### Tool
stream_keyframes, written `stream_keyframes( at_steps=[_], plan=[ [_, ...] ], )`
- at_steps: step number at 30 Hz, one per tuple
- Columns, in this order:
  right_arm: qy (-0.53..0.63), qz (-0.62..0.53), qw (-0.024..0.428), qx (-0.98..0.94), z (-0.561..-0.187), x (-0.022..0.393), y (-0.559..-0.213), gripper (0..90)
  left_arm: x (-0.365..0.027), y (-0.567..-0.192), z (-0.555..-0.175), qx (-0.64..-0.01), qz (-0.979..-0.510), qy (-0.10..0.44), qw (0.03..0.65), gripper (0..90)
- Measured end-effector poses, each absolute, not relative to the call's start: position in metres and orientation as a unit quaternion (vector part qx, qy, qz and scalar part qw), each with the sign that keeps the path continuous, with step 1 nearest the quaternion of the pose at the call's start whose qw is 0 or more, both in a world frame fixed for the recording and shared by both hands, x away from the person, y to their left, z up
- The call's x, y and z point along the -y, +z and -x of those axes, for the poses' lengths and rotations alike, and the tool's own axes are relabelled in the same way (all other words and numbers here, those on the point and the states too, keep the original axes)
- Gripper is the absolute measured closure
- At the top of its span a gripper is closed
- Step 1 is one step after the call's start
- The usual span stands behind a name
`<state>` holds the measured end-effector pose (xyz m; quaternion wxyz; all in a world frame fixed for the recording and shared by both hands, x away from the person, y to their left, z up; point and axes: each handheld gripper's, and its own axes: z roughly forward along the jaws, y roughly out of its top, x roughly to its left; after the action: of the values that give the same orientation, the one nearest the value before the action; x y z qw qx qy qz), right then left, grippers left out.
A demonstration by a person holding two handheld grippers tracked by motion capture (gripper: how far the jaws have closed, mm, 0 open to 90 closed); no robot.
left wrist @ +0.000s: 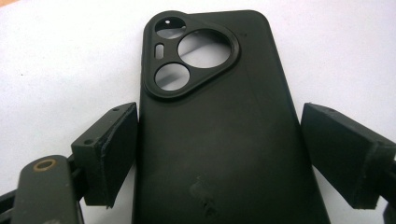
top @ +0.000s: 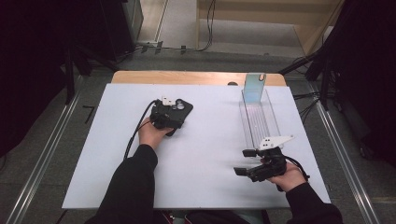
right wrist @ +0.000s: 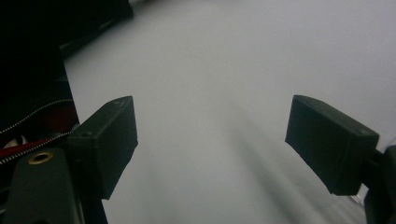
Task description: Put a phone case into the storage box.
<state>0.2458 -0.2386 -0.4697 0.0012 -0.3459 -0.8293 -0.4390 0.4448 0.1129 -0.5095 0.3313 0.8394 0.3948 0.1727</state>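
A black phone case (left wrist: 219,140) with a three-cornered camera cutout lies back up on the white mat (top: 205,144), left of the middle (top: 183,108). My left gripper (left wrist: 219,135) straddles its lower half, and both pads (left wrist: 109,154) rest against the case's long edges. In the high view the left gripper (top: 170,116) covers the near end of the case. Near the front right of the mat, my right gripper (top: 243,162) lies level and points left. It is open (right wrist: 212,140), with bare mat between its jaws.
A clear, long plastic tray (top: 260,122) stands on the right half of the mat, running away from me. A pale, shiny blue-green flat piece (top: 254,87) stands upright at its far end. The wooden table edge (top: 187,77) shows behind the mat.
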Motion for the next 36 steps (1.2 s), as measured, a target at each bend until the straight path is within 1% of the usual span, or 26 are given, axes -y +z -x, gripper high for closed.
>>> stream_keyframes(
  at_steps=[4, 11, 21, 30, 36],
  plan=[
    [-0.439, 0.345, 0.002, 0.829, -0.246, 0.239, -0.469, 15.0, -0.116, -0.503, -0.445, -0.397, -0.837, 0.163, 0.339, 14.9],
    [-0.441, 0.346, 0.0, 0.828, -0.247, 0.238, -0.469, 15.0, -0.122, -0.475, -0.439, -0.38, -0.84, 0.155, 0.353, 15.0],
    [-0.445, 0.344, -0.005, 0.827, -0.246, 0.236, -0.467, 15.0, -0.124, -0.445, -0.416, -0.374, -0.842, 0.142, 0.363, 14.9],
    [-0.46, 0.341, -0.016, 0.82, -0.244, 0.234, -0.465, 14.9, -0.118, -0.431, -0.386, -0.36, -0.842, 0.118, 0.385, 14.9],
    [-0.449, 0.339, -0.014, 0.827, -0.244, 0.23, -0.461, 14.9, -0.115, -0.432, -0.368, -0.355, -0.842, 0.108, 0.391, 14.8]
  ],
)
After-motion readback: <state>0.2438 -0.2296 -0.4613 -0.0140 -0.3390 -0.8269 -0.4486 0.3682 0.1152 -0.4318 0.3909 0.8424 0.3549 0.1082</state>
